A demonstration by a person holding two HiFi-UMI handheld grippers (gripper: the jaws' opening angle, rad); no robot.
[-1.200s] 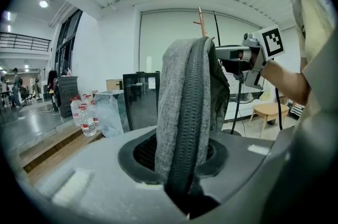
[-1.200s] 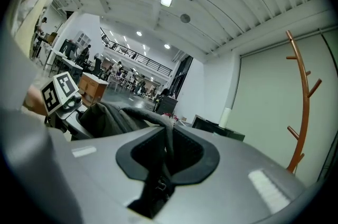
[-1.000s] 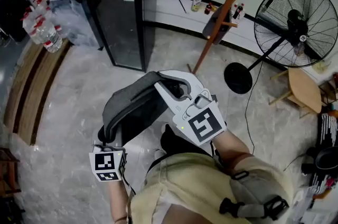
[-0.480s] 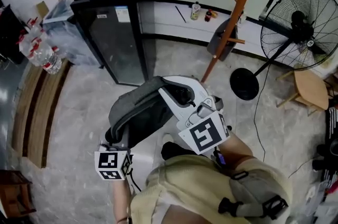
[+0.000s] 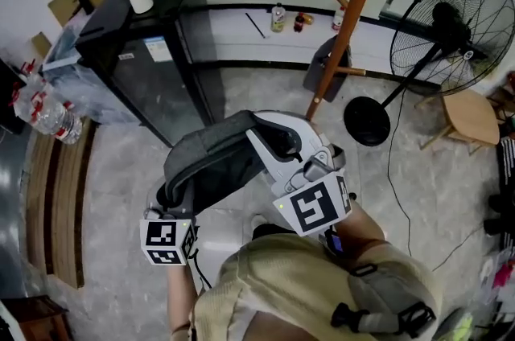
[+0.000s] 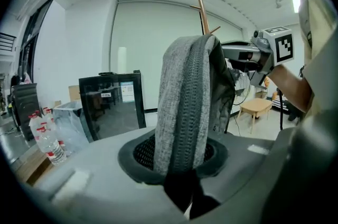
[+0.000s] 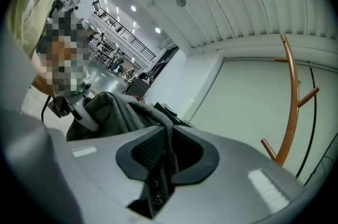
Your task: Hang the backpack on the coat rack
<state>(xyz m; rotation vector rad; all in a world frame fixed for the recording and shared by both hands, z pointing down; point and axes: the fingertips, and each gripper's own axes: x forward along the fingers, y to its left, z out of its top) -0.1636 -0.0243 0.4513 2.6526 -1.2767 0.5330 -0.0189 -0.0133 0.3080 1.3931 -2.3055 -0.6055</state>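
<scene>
The grey fabric backpack [image 5: 213, 162] is lifted off the floor by 2 grippers. The left gripper [image 5: 166, 207] fingers clamp its padded grey strap [image 6: 185, 112], and the right gripper [image 5: 261, 130] fingers pinch a dark strap [image 7: 161, 165]. The orange wooden coat rack [image 5: 354, 18] stands well apart, so approach and hooking are left.

No writing can be read: the sticker [image 5: 158, 49] on the black cabinet [image 5: 187, 94] is too small to make out
</scene>
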